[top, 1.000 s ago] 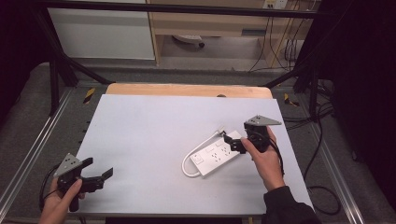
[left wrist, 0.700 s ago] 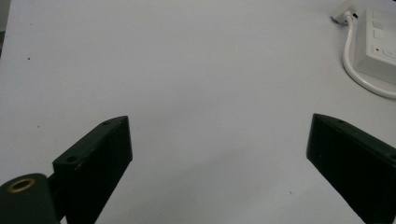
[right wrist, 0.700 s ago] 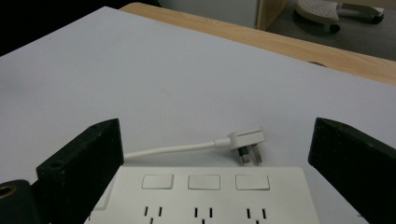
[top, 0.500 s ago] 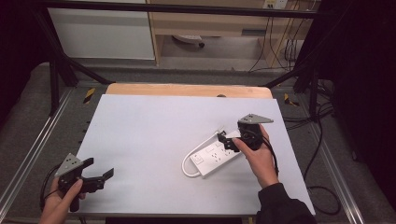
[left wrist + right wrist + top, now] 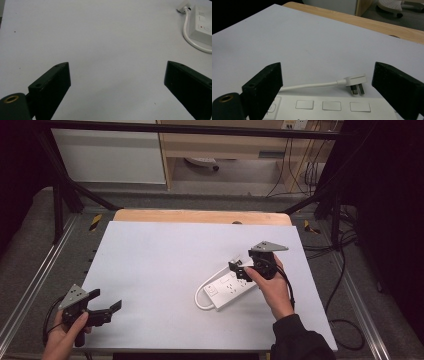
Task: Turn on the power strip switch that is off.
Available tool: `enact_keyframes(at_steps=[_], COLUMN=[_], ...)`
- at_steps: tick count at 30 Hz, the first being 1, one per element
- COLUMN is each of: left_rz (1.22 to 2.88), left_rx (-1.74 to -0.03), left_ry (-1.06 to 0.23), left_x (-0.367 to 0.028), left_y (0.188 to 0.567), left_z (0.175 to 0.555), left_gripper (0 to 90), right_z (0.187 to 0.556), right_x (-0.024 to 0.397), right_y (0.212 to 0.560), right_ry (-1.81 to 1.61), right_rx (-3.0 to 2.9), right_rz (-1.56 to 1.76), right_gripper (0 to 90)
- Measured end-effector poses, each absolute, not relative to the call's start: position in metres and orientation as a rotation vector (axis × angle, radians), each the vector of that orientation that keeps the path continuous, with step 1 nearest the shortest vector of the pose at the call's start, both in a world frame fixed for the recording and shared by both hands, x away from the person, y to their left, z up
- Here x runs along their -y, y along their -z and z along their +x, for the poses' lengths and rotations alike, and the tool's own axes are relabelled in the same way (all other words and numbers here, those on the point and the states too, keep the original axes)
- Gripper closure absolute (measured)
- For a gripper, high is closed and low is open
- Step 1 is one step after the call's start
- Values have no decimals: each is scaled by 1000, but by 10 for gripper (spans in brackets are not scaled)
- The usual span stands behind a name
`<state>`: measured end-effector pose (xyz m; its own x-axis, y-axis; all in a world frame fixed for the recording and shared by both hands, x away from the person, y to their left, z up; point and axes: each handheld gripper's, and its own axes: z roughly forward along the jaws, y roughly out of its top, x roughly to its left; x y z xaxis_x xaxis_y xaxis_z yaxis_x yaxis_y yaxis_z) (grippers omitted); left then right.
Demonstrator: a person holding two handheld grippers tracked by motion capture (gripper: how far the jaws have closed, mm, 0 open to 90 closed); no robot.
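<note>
A white power strip [image 5: 227,287] lies right of the table's middle, its short white cable [image 5: 199,297] looping around its near-left end. The cable runs along the strip's far side to a white plug [image 5: 353,82] lying flat on the table. My right gripper [image 5: 241,270] hovers over the strip's far end, pointing left. In the right gripper view its jaws [image 5: 327,82] stand wide and have just been closing a little; the strip [image 5: 332,107] and plug lie beneath and beyond them, untouched. My left gripper [image 5: 112,312] rests open at the near-left corner, with nothing between its jaws [image 5: 117,82].
The white table top [image 5: 165,265] ends in a wooden strip [image 5: 200,216] at the far edge. Metal rails [image 5: 30,285] run along both sides. Cables [image 5: 345,270] trail on the floor at the right. The power strip's end [image 5: 202,23] is at the left gripper view's upper right.
My right gripper has shifted a little to the left over the power strip's far end. The left gripper has stayed where it was.
</note>
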<state>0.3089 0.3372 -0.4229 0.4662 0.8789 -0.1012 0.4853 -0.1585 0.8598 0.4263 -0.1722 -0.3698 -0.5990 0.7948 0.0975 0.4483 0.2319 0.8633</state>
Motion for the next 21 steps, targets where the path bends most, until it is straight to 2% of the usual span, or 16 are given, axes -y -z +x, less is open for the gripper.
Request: enact_keyframes(at_steps=[5, 11, 12, 16, 17, 21], left_rz=[1807, 1808, 1808, 1810, 1809, 1810], left_rx=[-1156, -1154, -1154, -1154, -1154, -1155], left_ry=[-541, -541, -541, -540, -540, -539], left_x=[-337, -337, -337, -337, -337, -337], left_y=[423, 423, 423, 423, 423, 423], left_z=[309, 309, 309, 309, 309, 309], left_gripper=[69, 69, 69, 69, 69, 69], right_z=[427, 428, 429, 431, 433, 436], right_x=[168, 167, 167, 165, 164, 163], right_y=[370, 372, 373, 376, 378, 381], right_ry=[-1311, -1305, -1304, -1298, -1295, -1284], right_rx=[-2133, -2123, -2127, -2129, -2134, -2146], right_rz=[1122, 1130, 1130, 1143, 1148, 1153], right_gripper=[199, 248, 287, 331, 373, 440])
